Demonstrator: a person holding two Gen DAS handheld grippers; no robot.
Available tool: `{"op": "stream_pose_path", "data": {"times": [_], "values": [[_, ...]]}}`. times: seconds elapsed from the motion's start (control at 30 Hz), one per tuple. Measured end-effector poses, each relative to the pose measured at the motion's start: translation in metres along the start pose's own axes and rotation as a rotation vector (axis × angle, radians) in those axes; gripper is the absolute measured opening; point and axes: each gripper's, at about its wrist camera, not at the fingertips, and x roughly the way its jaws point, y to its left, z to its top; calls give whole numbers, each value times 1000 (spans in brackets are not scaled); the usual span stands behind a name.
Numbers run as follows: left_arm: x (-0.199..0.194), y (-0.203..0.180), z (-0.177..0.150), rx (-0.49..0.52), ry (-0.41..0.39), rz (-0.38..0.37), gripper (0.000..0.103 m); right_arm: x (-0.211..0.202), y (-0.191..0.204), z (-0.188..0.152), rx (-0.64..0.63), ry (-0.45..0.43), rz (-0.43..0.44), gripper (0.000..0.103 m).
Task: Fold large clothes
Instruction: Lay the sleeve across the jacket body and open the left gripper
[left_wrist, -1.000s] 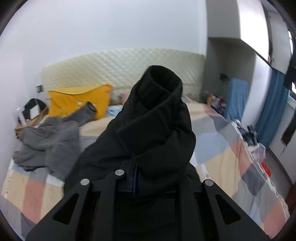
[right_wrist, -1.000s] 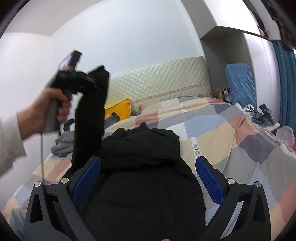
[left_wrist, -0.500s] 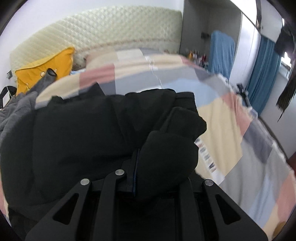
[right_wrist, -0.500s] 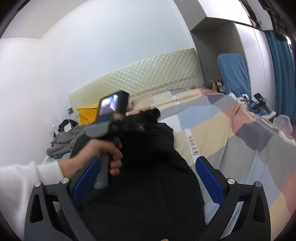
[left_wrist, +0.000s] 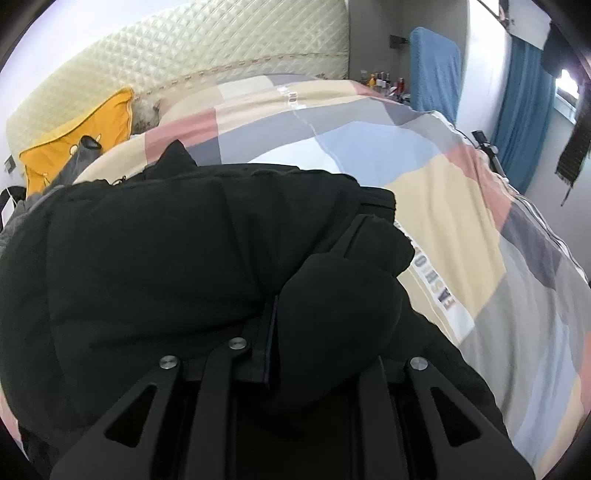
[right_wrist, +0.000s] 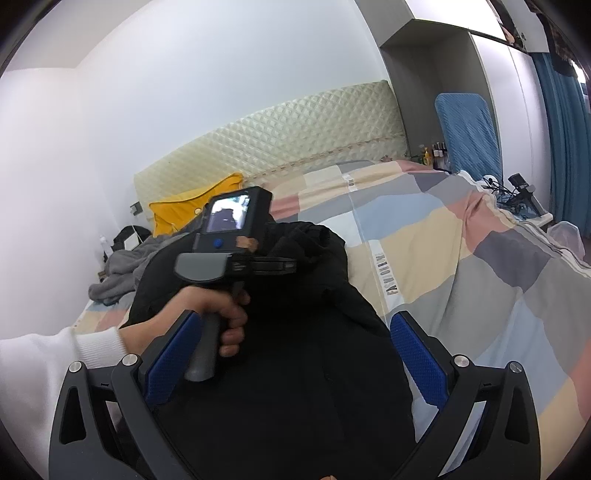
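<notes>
A large black padded jacket (left_wrist: 147, 258) lies spread on the patchwork duvet (left_wrist: 443, 177). Its sleeve (left_wrist: 340, 306) is folded across the body and bunches between the fingers of my left gripper (left_wrist: 314, 295), whose jaws are opening while the cuff still sits between them. In the right wrist view a hand (right_wrist: 218, 310) holds that left gripper (right_wrist: 266, 264) low over the jacket (right_wrist: 295, 387). My right gripper (right_wrist: 291, 347) hovers above the jacket's near part, its blue pads (right_wrist: 417, 354) wide apart with nothing gripped.
A grey garment (right_wrist: 125, 266) is heaped at the bed's left side beside a yellow pillow (left_wrist: 74, 144). A quilted headboard (left_wrist: 221, 55) stands behind. A blue-covered chair (left_wrist: 436, 74), bottles and blue curtains (left_wrist: 524, 110) are at the right.
The left gripper came down from holding the sleeve high in the air and laid it across the jacket's body. The right gripper has barely moved.
</notes>
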Motion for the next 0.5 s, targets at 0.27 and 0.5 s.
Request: {"op": "stream_pose_path", "data": {"times": [0.27,0.5], "values": [[-49,21,-19,-28,-22,27,84,0,11,-3,-44,8,-36,103],[-97,77,-26,-122,-84,55,84,0,26,2,-81,13,-61,103]]}}
